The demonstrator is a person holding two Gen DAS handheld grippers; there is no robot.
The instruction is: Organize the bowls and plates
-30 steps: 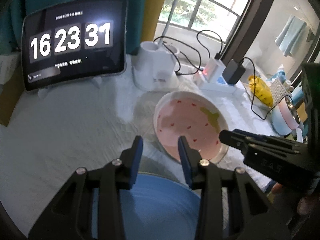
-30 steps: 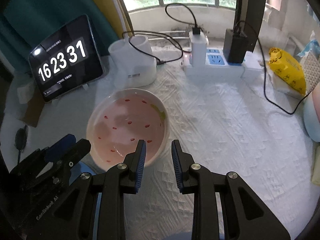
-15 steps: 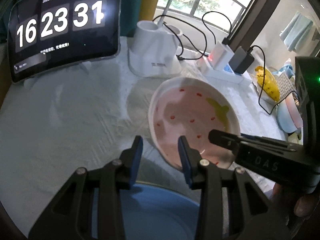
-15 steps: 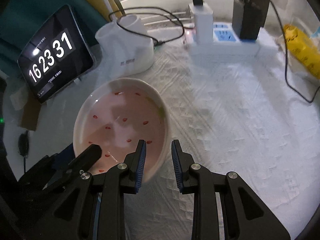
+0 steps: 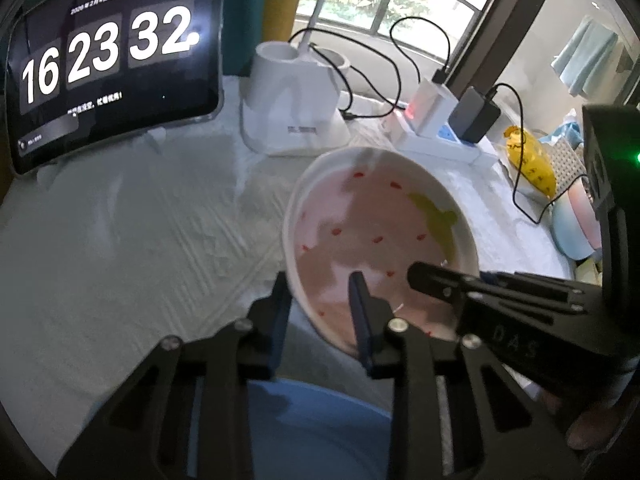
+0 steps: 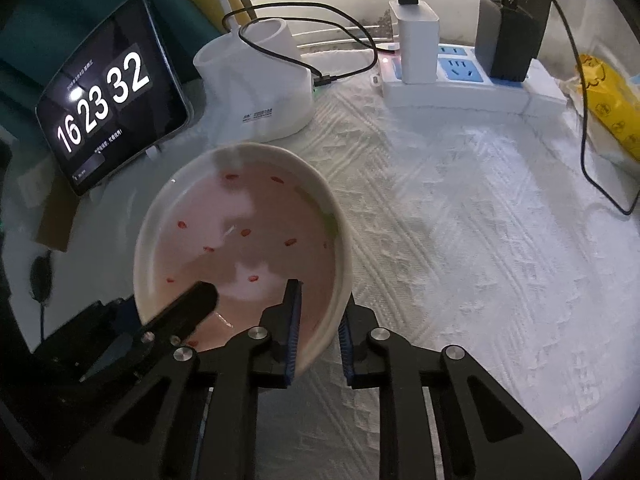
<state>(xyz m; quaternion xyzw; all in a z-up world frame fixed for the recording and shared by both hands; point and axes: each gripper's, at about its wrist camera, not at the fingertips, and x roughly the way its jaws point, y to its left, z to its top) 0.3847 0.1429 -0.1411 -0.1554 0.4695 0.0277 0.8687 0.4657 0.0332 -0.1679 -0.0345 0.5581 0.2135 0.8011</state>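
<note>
A pink strawberry-pattern bowl (image 5: 376,236) with a white rim sits on the white cloth; it also shows in the right wrist view (image 6: 240,240). My left gripper (image 5: 320,304) is open, its jaws straddling the bowl's near-left rim. My right gripper (image 6: 318,316) is open, its jaws straddling the bowl's near-right rim, one inside and one outside. Whether either touches the rim I cannot tell. A blue plate (image 5: 312,432) lies below my left gripper. Stacked pastel bowls (image 5: 576,220) stand at the far right.
A tablet clock (image 5: 104,68) stands at the back left. A white holder (image 5: 292,112) and a power strip with chargers and cables (image 6: 456,76) are behind the bowl. A yellow bag (image 6: 612,108) lies at the right.
Both grippers have moved forward onto the pink bowl: their jaws now straddle its rim from both sides. The clock changed from 31 to 32.
</note>
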